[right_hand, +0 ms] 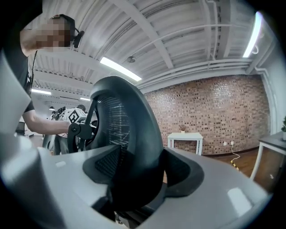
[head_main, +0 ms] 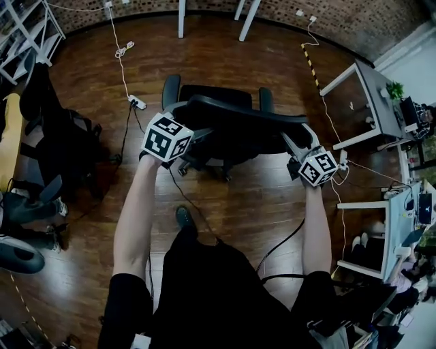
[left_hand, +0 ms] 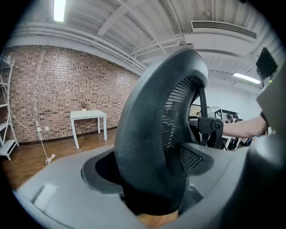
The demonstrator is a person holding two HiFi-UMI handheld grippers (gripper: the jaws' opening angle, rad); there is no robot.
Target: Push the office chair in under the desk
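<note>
A black mesh office chair (head_main: 225, 129) stands on the wooden floor in front of me, its backrest towards me. My left gripper (head_main: 193, 133) is at the left end of the backrest's top rim (head_main: 245, 112) and my right gripper (head_main: 300, 144) at the right end. In the left gripper view the thick rim (left_hand: 147, 134) fills the space between the jaws of the left gripper (left_hand: 152, 197). The right gripper view shows the same rim (right_hand: 134, 134) wedged between the jaws of the right gripper (right_hand: 134, 197). A white desk (head_main: 371, 88) stands to the right.
A power strip (head_main: 137, 102) with its cable lies on the floor left of the chair. Another dark chair (head_main: 54, 129) stands at the left. White table legs (head_main: 181, 17) show at the far edge. A small white table (left_hand: 88, 115) stands by the brick wall.
</note>
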